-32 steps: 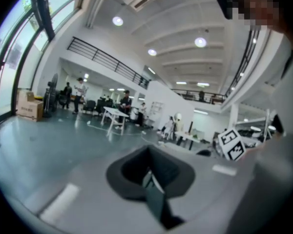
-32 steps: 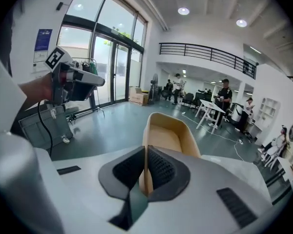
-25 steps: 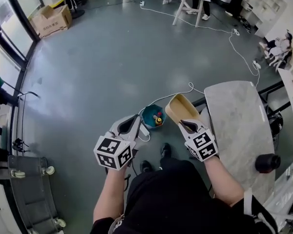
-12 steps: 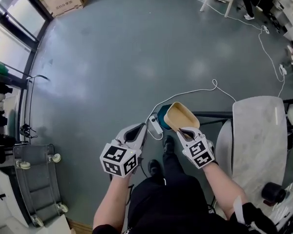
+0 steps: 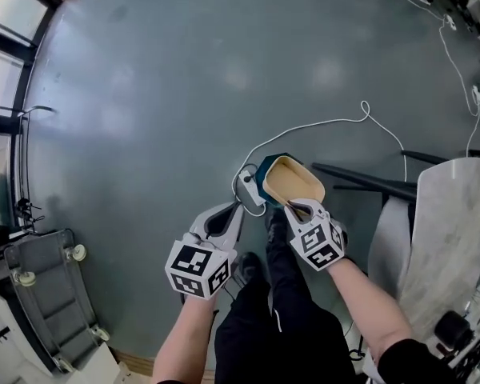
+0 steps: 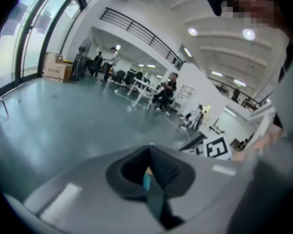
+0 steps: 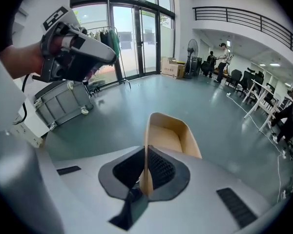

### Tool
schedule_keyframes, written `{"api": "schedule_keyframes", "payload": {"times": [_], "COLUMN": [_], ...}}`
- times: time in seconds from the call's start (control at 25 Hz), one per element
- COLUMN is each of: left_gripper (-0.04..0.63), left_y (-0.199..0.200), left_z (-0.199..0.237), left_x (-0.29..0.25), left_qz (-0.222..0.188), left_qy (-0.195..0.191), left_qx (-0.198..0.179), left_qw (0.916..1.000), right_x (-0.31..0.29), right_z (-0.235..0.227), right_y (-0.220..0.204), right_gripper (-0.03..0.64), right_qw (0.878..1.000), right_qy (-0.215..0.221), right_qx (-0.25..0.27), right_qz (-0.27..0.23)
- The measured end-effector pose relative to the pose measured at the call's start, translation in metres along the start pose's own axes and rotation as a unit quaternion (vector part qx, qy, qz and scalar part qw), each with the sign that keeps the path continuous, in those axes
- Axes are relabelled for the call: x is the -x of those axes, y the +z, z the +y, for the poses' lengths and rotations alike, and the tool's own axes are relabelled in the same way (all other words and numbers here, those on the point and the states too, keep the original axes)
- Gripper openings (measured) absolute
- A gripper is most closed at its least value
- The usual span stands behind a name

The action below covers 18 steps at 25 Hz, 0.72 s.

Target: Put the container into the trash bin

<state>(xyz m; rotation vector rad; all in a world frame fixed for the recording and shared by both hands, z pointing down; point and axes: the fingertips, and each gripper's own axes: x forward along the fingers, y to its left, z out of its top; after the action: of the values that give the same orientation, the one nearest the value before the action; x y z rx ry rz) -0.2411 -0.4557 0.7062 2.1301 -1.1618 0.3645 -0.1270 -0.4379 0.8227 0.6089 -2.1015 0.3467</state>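
While over the teal trash bin (image 5: 261, 179), tan container (image 5: 292, 184) tight in right hand-held gripper (image 5: 298, 208); left hand-held gripper (image 5: 238, 208) clenched, empty.

Grey polished floor (image 5: 160, 94). Teal trash bin (image 5: 261, 181) stands on it, white power strip (image 5: 246, 187) just beside its left; white cable (image 5: 336, 122) trails off up-right. Wheeled grey cart (image 5: 44, 286) at lower left

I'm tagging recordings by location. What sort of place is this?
Probably a large open office or lab hall: it has tall glass doors, a mezzanine railing overhead, and desks on a wide grey floor.
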Motion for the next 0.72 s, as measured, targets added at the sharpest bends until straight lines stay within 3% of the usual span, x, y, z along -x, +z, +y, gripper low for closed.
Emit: {"api": "schedule_keyframes", "payload": {"times": [0.16, 0.36, 0.64, 0.68, 0.72], "left_gripper": [0.009, 0.008, 0.008, 0.009, 0.008], "left_y": [-0.036, -0.08, -0.112, -0.115, -0.118], "left_z": [0.023, 0.043, 0.061, 0.065, 0.068], "left_x": [-0.044, -0.075, -0.082, -0.082, -0.082], "left_qz": [0.012, 0.025, 0.041, 0.041, 0.041], "left_qy": [-0.005, 0.001, 0.016, 0.019, 0.022], "left_qx": [-0.001, 0.034, 0.054, 0.056, 0.059], "left_qw": [0.9999, 0.9991, 0.9976, 0.9974, 0.9971], "right_x": [-0.054, -0.098, -0.143, -0.15, -0.156], "right_z": [0.001, 0.007, -0.013, -0.018, -0.024], "right_y": [-0.041, -0.086, -0.111, -0.114, -0.115], "right_gripper": [0.014, 0.014, 0.018, 0.033, 0.122], "right_qw": [1.0, 0.997, 0.995, 0.995, 0.995], "right_qy": [0.011, 0.027, 0.019, 0.013, 0.007], "right_qx": [0.004, 0.004, 0.006, -0.001, -0.013], "right_qz": [0.028, 0.068, 0.094, 0.098, 0.1]}}
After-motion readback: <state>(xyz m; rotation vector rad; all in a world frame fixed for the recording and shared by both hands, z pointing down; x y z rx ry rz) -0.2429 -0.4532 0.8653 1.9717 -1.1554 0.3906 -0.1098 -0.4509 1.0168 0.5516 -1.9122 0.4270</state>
